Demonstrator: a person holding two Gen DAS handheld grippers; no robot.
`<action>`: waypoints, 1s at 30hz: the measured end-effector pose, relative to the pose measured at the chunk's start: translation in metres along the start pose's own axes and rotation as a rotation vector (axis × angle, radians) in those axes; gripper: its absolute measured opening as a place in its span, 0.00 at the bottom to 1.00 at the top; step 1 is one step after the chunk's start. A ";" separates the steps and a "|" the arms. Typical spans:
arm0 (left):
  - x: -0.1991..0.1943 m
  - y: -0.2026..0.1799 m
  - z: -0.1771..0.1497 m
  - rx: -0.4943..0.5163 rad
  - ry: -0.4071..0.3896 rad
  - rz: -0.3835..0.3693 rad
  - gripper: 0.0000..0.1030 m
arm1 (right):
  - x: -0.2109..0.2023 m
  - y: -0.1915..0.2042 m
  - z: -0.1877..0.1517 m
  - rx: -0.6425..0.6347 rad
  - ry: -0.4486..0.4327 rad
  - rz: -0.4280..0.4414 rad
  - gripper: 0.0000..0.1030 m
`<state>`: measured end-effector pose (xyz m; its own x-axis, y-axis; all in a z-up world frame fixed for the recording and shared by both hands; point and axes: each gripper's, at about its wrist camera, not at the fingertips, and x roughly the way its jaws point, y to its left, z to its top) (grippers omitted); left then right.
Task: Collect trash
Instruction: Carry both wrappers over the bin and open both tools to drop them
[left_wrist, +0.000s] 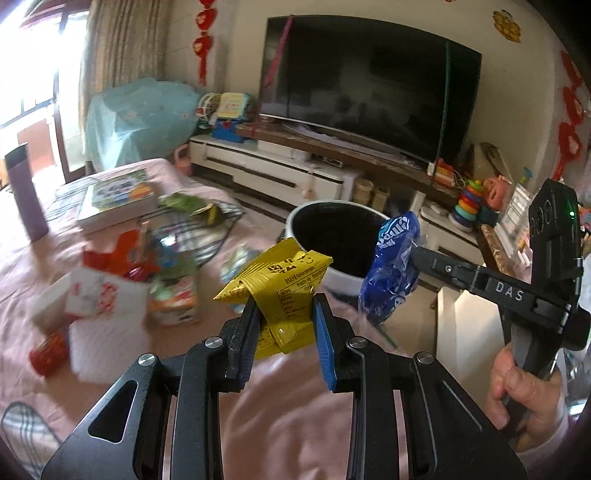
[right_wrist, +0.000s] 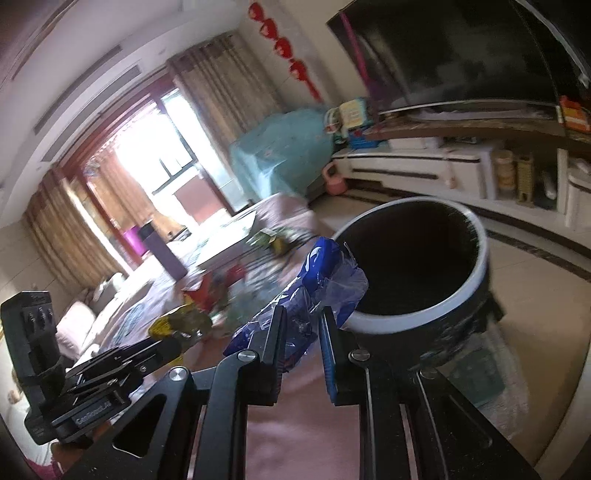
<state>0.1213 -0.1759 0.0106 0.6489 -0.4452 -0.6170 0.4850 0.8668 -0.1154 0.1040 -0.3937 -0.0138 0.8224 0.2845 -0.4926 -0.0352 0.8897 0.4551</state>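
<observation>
The yellow snack packet (left_wrist: 280, 291) sat pinched between the blue pads of the left gripper (left_wrist: 286, 321), its crumpled upper end sticking up and leaning toward the bin (left_wrist: 295, 221), its lower end folded down between the fingers. It hung above the pink cloth, just short of the bin's near rim. The blue wrapper (left_wrist: 393, 269) was clamped in the right gripper (right_wrist: 303, 325), whose jaws were drawn close together on the crinkled plastic; the wrapper's clear torn end (right_wrist: 347, 291) reached up beside the bin's white rim (right_wrist: 417, 310), overlapping that rim in the right wrist view, though whether it touched could not be told. Both packets were held clear of the bin's dark mouth, the blue one nearer to it than the yellow one.

A hand (left_wrist: 517, 391) gripped the right gripper's handle, on the near side of the bin.

Farther from the bin, on the pink cloth (left_wrist: 277, 413), lay blurred litter: a red packet (left_wrist: 118, 254), a white carton (left_wrist: 92, 299), a green wrapper (left_wrist: 184, 203), and a boxed book (left_wrist: 118, 199). A purple cylinder (left_wrist: 26, 192) stood well away from the bin. Behind the bin ran a white cabinet (left_wrist: 273, 173) carrying a dark television (left_wrist: 369, 85).
</observation>
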 end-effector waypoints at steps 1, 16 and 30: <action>0.005 -0.004 0.004 0.003 0.004 -0.008 0.26 | 0.000 -0.005 0.003 0.003 -0.004 -0.012 0.17; 0.089 -0.039 0.054 0.025 0.084 -0.055 0.27 | 0.020 -0.061 0.047 -0.007 0.004 -0.127 0.19; 0.126 -0.048 0.060 0.032 0.136 -0.059 0.72 | 0.050 -0.087 0.057 0.002 0.085 -0.141 0.34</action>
<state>0.2153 -0.2873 -0.0151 0.5347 -0.4590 -0.7096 0.5400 0.8314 -0.1309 0.1805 -0.4769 -0.0355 0.7683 0.1858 -0.6125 0.0788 0.9222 0.3786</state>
